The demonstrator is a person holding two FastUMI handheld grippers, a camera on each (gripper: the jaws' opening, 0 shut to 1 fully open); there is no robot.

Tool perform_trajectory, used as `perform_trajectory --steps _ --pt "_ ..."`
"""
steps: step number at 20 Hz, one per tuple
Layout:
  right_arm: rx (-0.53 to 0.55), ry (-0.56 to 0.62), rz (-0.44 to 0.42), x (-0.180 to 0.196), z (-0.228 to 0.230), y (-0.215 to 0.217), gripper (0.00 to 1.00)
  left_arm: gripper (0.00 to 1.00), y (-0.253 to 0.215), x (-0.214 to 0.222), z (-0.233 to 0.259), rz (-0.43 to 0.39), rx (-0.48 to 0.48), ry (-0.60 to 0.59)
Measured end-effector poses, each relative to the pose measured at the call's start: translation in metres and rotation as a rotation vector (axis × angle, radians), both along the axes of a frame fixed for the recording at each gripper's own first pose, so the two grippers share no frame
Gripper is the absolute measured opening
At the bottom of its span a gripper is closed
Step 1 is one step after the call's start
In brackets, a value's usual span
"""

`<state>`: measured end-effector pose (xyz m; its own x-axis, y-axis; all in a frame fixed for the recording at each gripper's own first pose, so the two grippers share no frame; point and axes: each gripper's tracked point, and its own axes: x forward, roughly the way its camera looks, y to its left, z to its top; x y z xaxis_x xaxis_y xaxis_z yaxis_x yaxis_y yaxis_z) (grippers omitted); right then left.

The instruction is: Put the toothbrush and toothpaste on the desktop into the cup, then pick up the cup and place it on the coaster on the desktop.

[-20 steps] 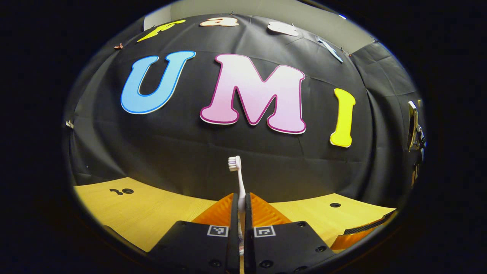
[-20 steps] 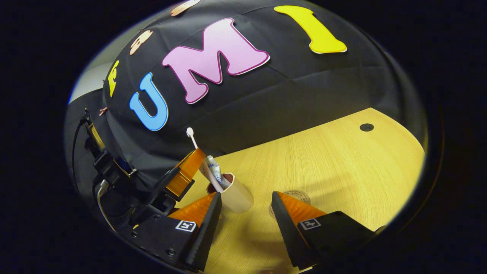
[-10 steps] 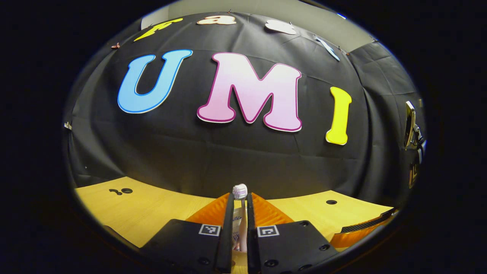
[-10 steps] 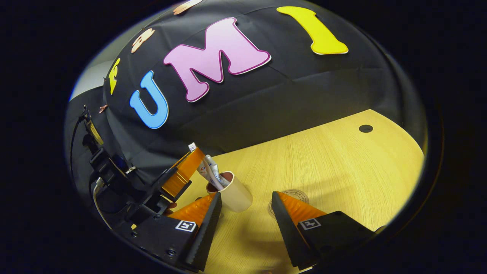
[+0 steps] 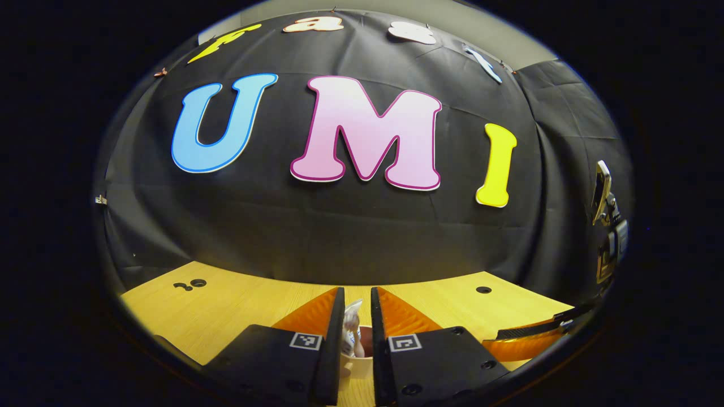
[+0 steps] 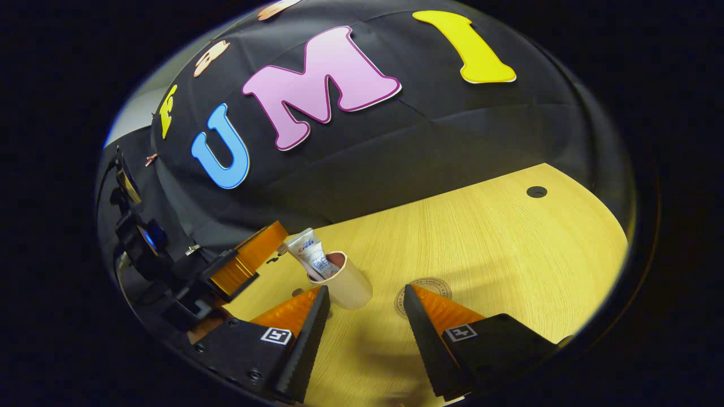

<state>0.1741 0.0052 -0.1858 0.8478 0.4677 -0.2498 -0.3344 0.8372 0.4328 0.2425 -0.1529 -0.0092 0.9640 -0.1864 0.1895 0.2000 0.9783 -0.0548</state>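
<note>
Already the first part looks nearly done: the toothpaste (image 6: 310, 252) stands tilted in the cup (image 6: 346, 285), its flat end sticking up over the rim, and behind it a small white tip, probably the toothbrush (image 6: 281, 248), tho it is too small to be sure. Left to do, judging by this: lift the cup & set it on the coaster (image 6: 425, 288), which lies on the desktop (image 6: 498, 249) just beside the cup, to its right in the right gripper view.

The left gripper (image 5: 356, 322) sits just behind the cup w/ a narrow gap between its fingers; in the left gripper view the tube top and cup rim show thru that gap, and nothing seems pinched. The right gripper (image 6: 362, 316) is wide open & holds nothing; the cup is just in front of its one finger, the coaster at the tip of the other.

Count: 1 cup, 1 toothpaste, 1 toothbrush (uncertain), 1 coaster, 2 grippers.
</note>
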Motion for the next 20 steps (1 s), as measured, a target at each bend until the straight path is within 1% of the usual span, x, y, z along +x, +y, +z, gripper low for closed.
perform_trajectory --steps 2,4,7,9,10,12,13,15,16,17,18,19,20 --pt "-0.038 0.012 0.012 -0.007 -0.005 -0.005 0.82 0.29 0.001 -0.011 0.005 -0.015 -0.008 0.05" --pt "-0.078 0.012 0.02 -0.012 -0.006 -0.011 0.82 0.3 0.003 -0.019 -0.001 -0.025 0.009 0.132" --pt "-0.129 0.011 0.044 -0.021 -0.006 -0.018 0.82 0.31 0.012 -0.028 -0.024 -0.013 0.057 0.283" --pt "-0.16 0.024 0.056 -0.025 -0.009 -0.023 0.82 0.32 0.012 -0.035 -0.043 -0.009 0.072 0.387" --pt "-0.17 0.029 0.058 -0.026 -0.01 -0.026 0.82 0.36 0.011 -0.034 -0.051 -0.014 0.076 0.435" --pt "-0.181 0.045 0.062 -0.029 -0.011 -0.032 0.82 0.5 0.006 -0.04 -0.069 -0.035 0.083 0.526" --pt "-0.193 0.052 0.063 -0.03 -0.013 -0.036 0.82 0.42 0.003 -0.045 -0.076 -0.054 0.084 0.569" --pt "-0.231 0.051 0.075 -0.032 -0.014 -0.044 0.82 0.46 -0.002 -0.048 -0.092 -0.098 0.091 0.663" --pt "-0.247 0.053 0.082 -0.033 -0.014 -0.047 0.82 0.48 -0.005 -0.048 -0.098 -0.121 0.095 0.708" --pt "-0.252 0.057 0.087 -0.034 -0.014 -0.051 0.82 0.59 -0.005 -0.047 -0.105 -0.129 0.106 0.755" --pt "-0.251 0.066 0.091 -0.036 -0.014 -0.055 0.82 0.61 -0.002 -0.042 -0.112 -0.125 0.132 0.792" --pt "-0.244 0.076 0.091 -0.037 -0.013 -0.058 0.82 0.61 0.004 -0.036 -0.119 -0.109 0.168 0.811" --pt "-0.238 0.086 0.094 -0.04 -0.014 -0.06 0.82 0.53 0.009 -0.029 -0.123 -0.093 0.198 0.829"
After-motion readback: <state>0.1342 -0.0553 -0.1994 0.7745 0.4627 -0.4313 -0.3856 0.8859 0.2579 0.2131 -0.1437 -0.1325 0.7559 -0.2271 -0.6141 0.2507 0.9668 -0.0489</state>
